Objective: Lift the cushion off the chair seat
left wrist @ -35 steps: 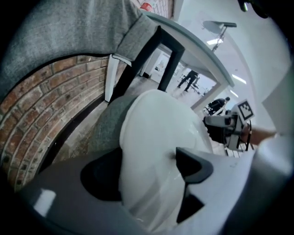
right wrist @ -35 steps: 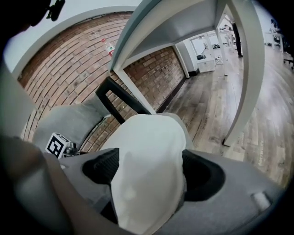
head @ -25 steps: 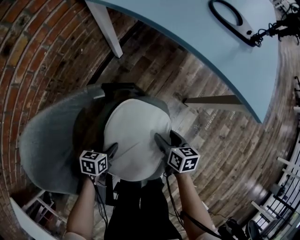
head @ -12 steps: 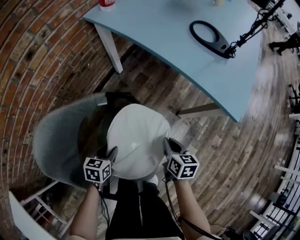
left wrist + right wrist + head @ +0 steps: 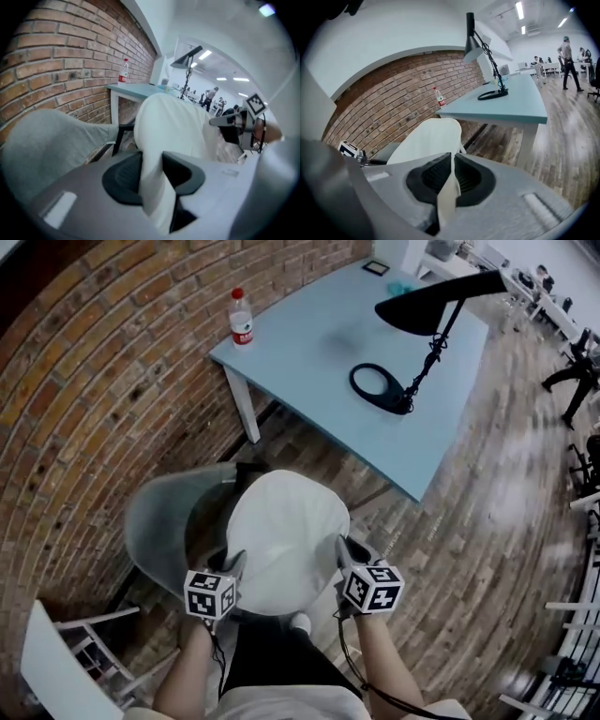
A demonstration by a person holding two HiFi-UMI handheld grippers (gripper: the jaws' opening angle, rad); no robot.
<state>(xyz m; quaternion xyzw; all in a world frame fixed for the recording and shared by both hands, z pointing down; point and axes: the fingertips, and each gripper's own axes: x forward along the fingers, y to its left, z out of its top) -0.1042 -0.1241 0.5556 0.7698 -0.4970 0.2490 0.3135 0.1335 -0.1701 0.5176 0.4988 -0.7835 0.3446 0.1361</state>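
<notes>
White fabric of the cushion (image 5: pixel 286 540) is pinched at both side edges. My left gripper (image 5: pixel 231 564) stands part closed on a thick fold of the left edge. Its jaws have just been closing further, and the pads press on the cloth. My right gripper (image 5: pixel 348 553) is clamped almost fully together on a thin flap of the right edge.

The cushion hangs between the two, near upright in the gripper views. It is above the grey chair (image 5: pixel 159 517), whose dark seat (image 5: pixel 202 521) shows bare beside it.

I judge the lift to be the step in hand and largely accomplished, as no part of the cushion appears to rest on the seat. The next move calls for firm, even grips, since the right hold is on a thin margin and could slip. It also calls for carrying the cushion clear of the chair.
</notes>
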